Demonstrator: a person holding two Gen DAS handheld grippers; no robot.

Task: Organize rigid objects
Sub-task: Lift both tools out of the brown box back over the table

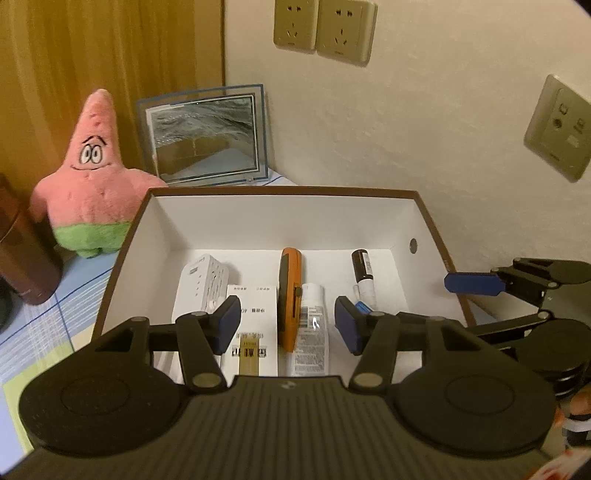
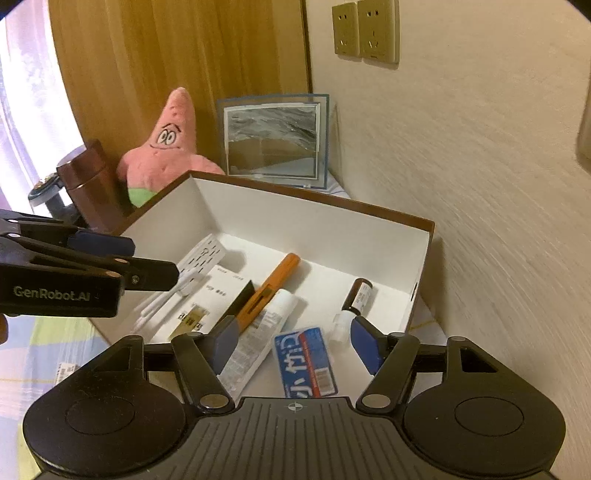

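A brown-rimmed white box (image 1: 424, 206) (image 2: 332, 206) holds a white adapter (image 1: 203, 280) (image 2: 205, 254), a white carton (image 1: 255, 325) (image 2: 218, 295), an orange utility knife (image 1: 290, 291) (image 2: 273, 284), a white tube (image 1: 312, 332) (image 2: 258, 339), a small dark bottle (image 1: 362, 269) (image 2: 356, 299) and a blue-and-red pack (image 2: 306, 362). My left gripper (image 1: 286, 325) is open and empty over the box's near side; it also shows in the right wrist view (image 2: 151, 258). My right gripper (image 2: 295, 347) is open and empty above the pack; one blue pad (image 1: 474, 283) shows in the left wrist view.
A pink star plush (image 1: 92, 177) (image 2: 166, 147), a framed picture (image 1: 203, 136) (image 2: 273, 140) and a brown flask (image 1: 22, 251) (image 2: 92, 184) stand behind and left of the box. The wall with sockets (image 1: 325, 29) is close on the right.
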